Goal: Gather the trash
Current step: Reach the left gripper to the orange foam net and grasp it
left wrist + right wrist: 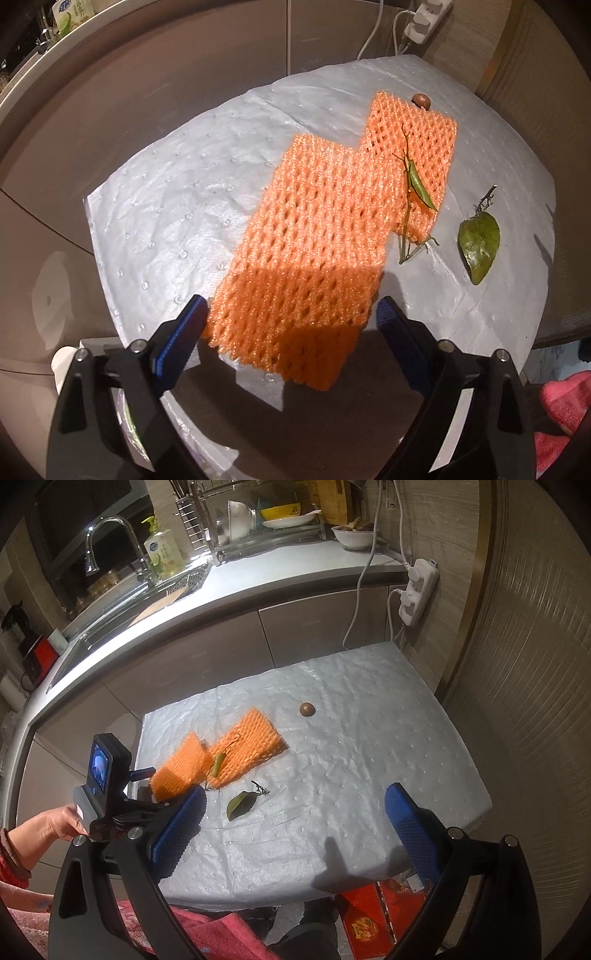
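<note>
Two orange foam nets lie on a white dimpled mat [166,206]. The nearer net [306,258] has its near end between the fingers of my left gripper [291,325]. The blue pads flank its edges without squeezing it, so that gripper is open. The farther net [413,147] carries a green twig with a pod [417,181]. A green leaf [478,240] lies to the right, and a brown nut [421,99] sits behind the nets. My right gripper [295,812] hangs open and empty over the mat's front [369,757], with the leaf [240,803] just beyond its left finger.
A power strip [417,590] with white cables hangs on the wall behind the mat. Kitchen cabinets, a sink with a faucet [110,528] and a dish rack [258,513] stand at the back. A red box [369,915] sits below the front edge. A person's hand [55,823] holds the left unit.
</note>
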